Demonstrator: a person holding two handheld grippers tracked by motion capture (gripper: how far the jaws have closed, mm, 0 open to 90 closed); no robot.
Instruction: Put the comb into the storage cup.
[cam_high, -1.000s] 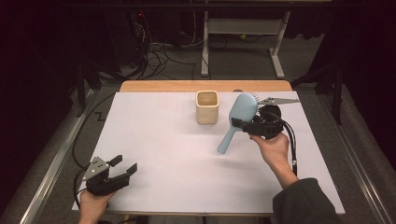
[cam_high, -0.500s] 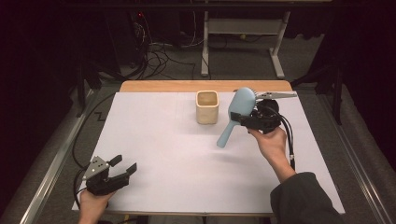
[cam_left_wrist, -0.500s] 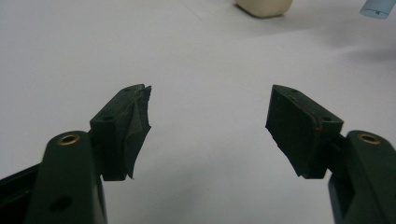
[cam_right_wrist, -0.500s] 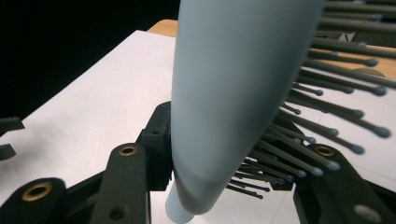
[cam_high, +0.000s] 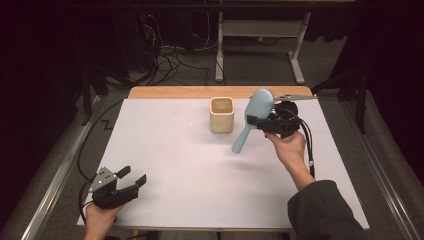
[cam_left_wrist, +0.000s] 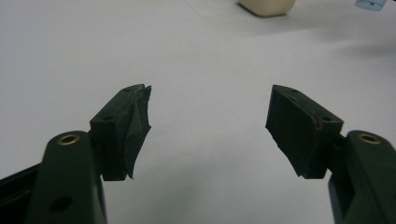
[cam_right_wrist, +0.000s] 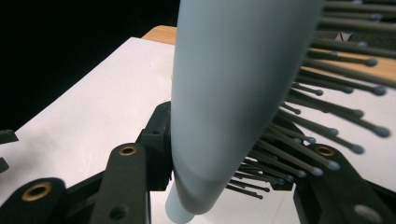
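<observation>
A pale blue hairbrush (cam_high: 253, 118) hangs tilted above the white table, handle pointing down toward the near left. My right gripper (cam_high: 260, 122) is shut on the hairbrush where its head meets the handle. In the right gripper view the hairbrush (cam_right_wrist: 233, 93) stands between the jaws with its dark bristles (cam_right_wrist: 327, 107) fanning right. A cream square cup (cam_high: 221, 114) stands upright just left of the brush. My left gripper (cam_high: 132, 177) rests at the near left corner, open with nothing in it. The left gripper view has the left gripper (cam_left_wrist: 210, 121) wide apart over bare table, the cup (cam_left_wrist: 267, 6) far ahead.
The white sheet (cam_high: 190, 170) covers the table, with a wooden strip (cam_high: 200, 92) along the far edge. Beyond it lie cables (cam_high: 170, 57) and a metal stand (cam_high: 260, 45) on the floor. Metal rails (cam_high: 55, 170) run along both sides.
My right gripper has carried the hairbrush slightly left and toward the far side, nearer the cup. The left gripper has stayed put.
</observation>
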